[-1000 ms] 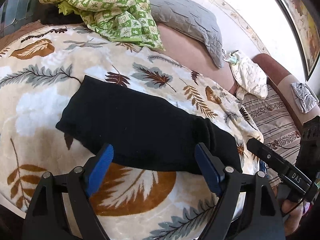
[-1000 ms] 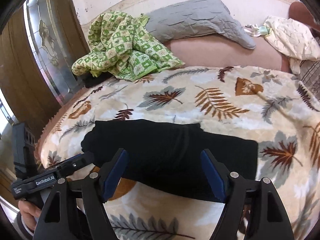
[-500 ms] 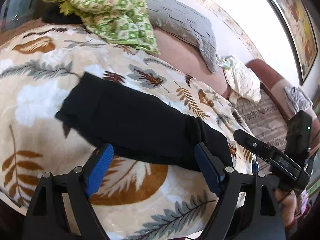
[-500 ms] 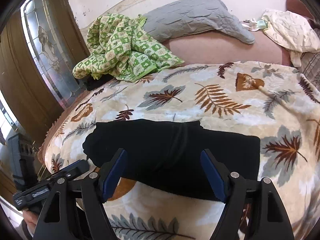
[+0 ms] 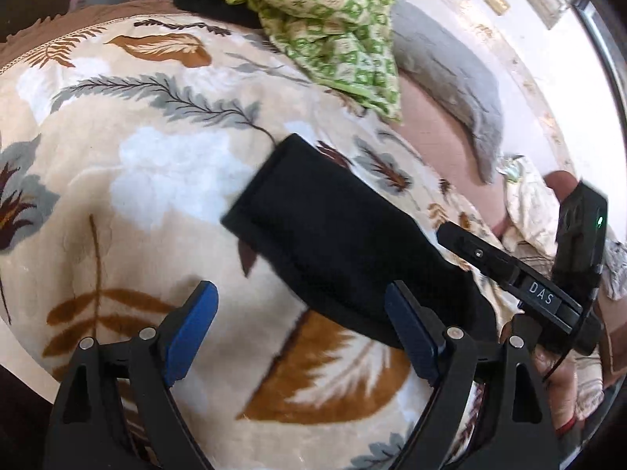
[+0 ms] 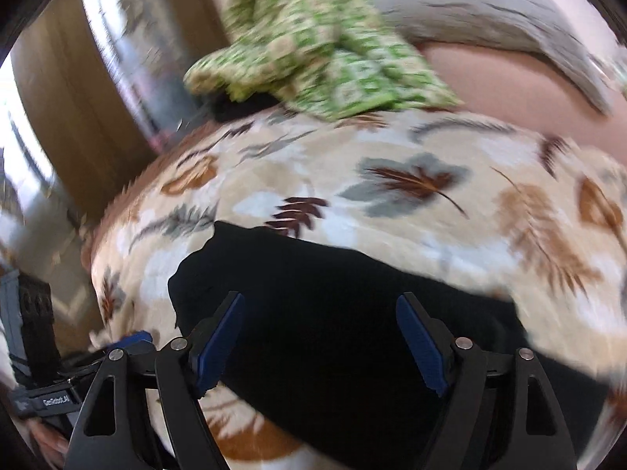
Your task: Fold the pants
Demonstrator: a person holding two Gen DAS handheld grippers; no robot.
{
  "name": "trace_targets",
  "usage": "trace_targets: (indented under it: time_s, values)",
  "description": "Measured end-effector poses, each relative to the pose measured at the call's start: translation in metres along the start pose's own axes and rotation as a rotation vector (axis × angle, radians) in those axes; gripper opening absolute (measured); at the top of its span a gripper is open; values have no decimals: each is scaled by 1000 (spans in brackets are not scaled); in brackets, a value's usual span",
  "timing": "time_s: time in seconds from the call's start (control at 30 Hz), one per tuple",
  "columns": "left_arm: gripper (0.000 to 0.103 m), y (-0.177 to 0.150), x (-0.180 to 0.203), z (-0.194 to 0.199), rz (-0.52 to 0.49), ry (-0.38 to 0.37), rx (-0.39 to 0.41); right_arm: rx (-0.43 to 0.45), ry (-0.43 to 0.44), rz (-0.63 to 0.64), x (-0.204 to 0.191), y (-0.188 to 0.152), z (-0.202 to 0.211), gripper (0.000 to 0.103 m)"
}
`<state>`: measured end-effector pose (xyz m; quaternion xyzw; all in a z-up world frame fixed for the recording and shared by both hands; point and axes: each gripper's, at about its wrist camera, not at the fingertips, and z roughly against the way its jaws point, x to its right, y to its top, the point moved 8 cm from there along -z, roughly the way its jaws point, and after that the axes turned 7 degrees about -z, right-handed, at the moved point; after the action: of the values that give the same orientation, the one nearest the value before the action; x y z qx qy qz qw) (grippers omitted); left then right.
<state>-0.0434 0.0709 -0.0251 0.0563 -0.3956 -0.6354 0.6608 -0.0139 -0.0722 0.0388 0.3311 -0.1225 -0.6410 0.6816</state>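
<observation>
Pants (image 5: 345, 243) nearer than before, left gripper (image 5: 301, 333) and right gripper (image 6: 321, 340) widening, released, empty.

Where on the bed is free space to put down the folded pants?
Free: the leaf blanket left of the black pants, and the strip in front of them by the left gripper. Crowded: the far edge, with the green quilt and grey pillow.

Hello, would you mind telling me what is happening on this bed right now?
A person is folding black pants that lie in a long folded strip on a leaf-patterned fleece blanket, using two handheld grippers. The left gripper and the right gripper are both open and hold nothing; their jaws have just been opening wider. A crumpled green checked cloth lies behind.
</observation>
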Motion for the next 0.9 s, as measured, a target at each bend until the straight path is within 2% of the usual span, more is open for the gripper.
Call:
trace_targets:
  time_s: [0.13,0.37,0.53,0.8,0.9]
  values:
    - [88,4,-5,-10,-6,46,-13,-23,12,61,-20,11,-22,82]
    - [88,8,-5,-15,-40,84,2,-52,35,51,-27,20,-45,82]
    - [88,12,-4,-19,-43,76,12,-61,48,45,-25,25,-51,82]
    - [101,16,-2,-22,-5,17,22,-94,59,92,-37,34,-72,82]
    - [103,19,-1,-24,2,5,33,-112,71,135,-45,38,-82,83]
